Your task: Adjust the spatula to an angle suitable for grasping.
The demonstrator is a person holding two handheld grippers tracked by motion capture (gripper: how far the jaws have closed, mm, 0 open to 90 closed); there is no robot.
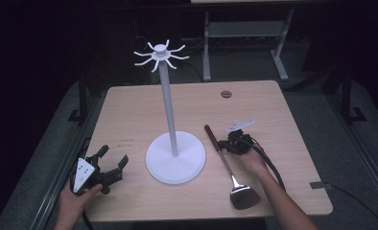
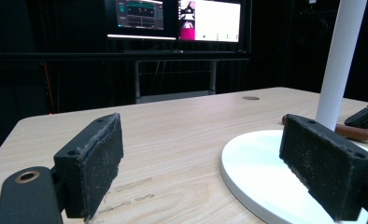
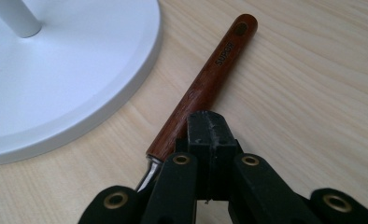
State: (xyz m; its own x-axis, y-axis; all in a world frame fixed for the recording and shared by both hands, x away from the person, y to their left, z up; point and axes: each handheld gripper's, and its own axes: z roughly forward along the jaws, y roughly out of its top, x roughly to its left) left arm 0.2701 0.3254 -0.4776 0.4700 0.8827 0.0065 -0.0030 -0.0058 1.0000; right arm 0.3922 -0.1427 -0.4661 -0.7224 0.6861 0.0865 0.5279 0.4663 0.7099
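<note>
1. One light wooden desk [image 1: 129,110] carries everything; its biggest item is a white hanging stand [image 1: 169,106] with a round flat base, a tall post and curved hooks at the top, set near the middle.
2. Just right of that base lies a metal spatula with a dark reddish wooden handle [image 1: 224,160], flat on the desk, handle end pointing away from the person, blade toward the near edge.
3. The right gripper [image 3: 209,135] sits over the handle's lower end, where wood meets metal shank; its fingers are closed together, and they seem to press on the handle from above rather than clamp around it.
4. The left gripper [image 1: 111,165] rests at the desk's near left corner, fingers spread wide with nothing between them.
5. Judged step: securing the spatula for hanging. Next calls for a firm hold, then a lift toward a hook, with the hole in the handle's end leading.
</note>
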